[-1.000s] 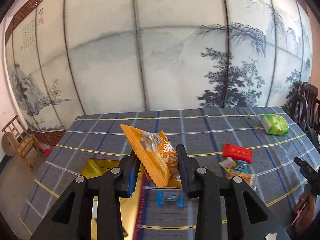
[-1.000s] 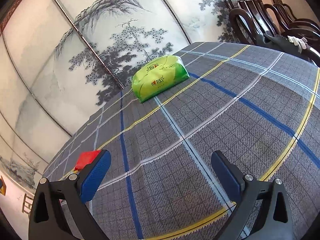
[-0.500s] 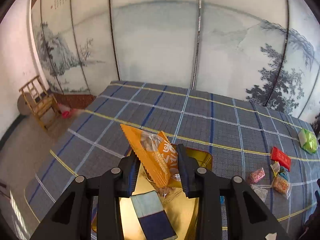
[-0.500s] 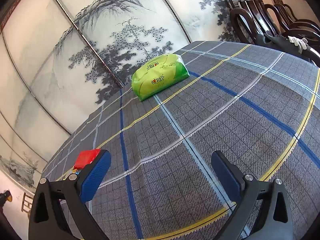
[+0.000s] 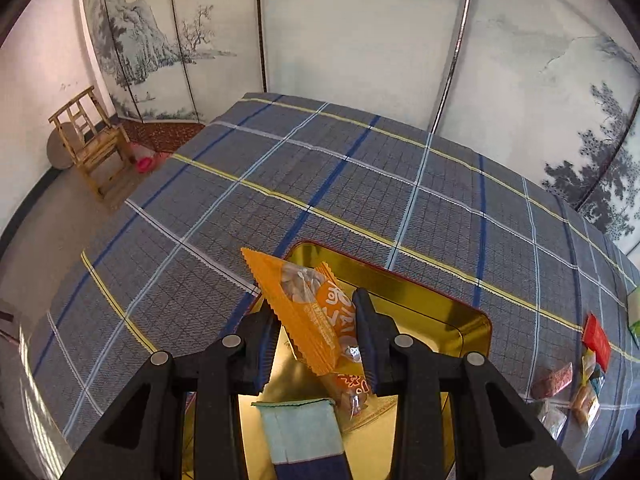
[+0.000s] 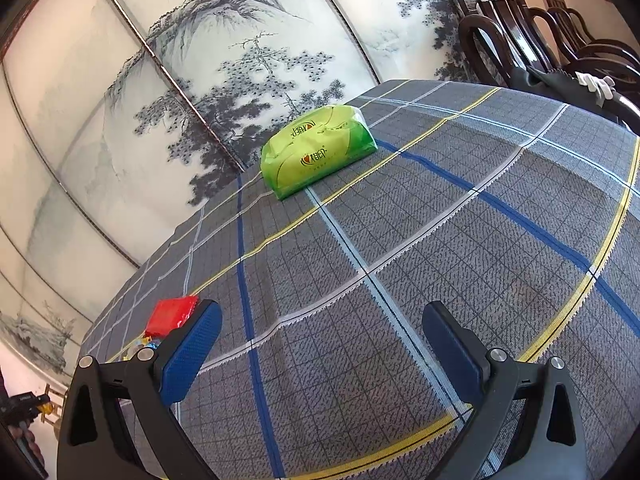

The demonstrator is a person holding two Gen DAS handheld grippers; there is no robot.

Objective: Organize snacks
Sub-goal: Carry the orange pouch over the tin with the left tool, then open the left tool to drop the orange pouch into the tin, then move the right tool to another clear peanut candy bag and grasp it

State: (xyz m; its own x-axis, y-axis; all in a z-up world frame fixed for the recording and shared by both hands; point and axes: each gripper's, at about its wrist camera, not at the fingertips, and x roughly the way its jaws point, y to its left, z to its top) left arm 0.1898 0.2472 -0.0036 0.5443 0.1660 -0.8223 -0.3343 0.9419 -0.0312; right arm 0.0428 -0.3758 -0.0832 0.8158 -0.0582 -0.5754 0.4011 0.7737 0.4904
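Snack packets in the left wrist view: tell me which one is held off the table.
The orange packet, clamped between the left gripper fingers above the gold tin. The blue packet lies in the tin; the small loose ones lie on the cloth at right.

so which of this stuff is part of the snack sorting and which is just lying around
Part of the job:
- orange snack packet, held in the left gripper
- gold tin
- blue packet in the tin
- loose snacks
- red packet

Just lying about:
- green tissue pack
- wooden chair
- dark chairs
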